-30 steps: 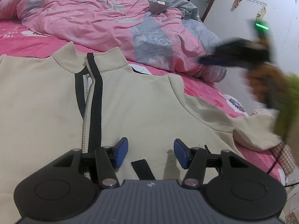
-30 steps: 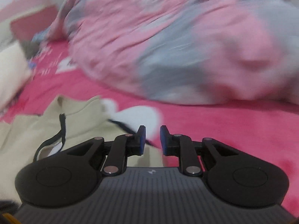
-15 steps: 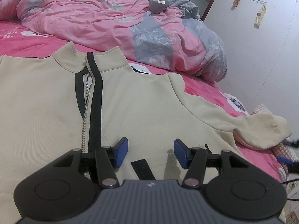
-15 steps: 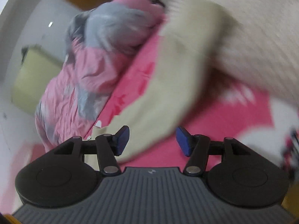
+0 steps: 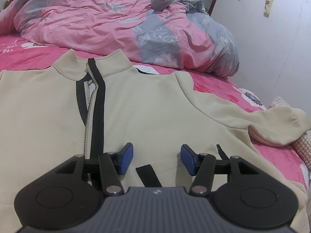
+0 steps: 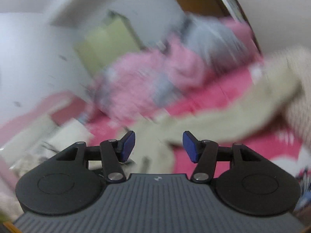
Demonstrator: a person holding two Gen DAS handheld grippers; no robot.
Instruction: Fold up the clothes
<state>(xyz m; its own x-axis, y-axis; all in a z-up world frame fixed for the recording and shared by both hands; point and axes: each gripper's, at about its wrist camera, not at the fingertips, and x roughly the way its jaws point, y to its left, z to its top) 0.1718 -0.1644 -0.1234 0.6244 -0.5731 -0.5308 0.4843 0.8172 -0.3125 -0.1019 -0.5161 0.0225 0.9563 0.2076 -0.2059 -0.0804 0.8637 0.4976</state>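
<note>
Beige jacket (image 5: 151,104) lies beneath the level, spread left gripper (image 5: 156,159).

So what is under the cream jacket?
The cream jacket lies flat on a pink bedsheet, which shows past the collar and sleeve. A white patch peeks out behind the shoulder. Whatever lies beneath the jacket body is covered.

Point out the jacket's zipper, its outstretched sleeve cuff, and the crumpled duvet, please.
zipper (image 5: 88,120), left wrist view, on the metal teeth partway down the front.
sleeve cuff (image 5: 291,124), left wrist view, on the rounded end of the sleeve.
duvet (image 5: 108,21), left wrist view, on a pink panel of the heap.
</note>
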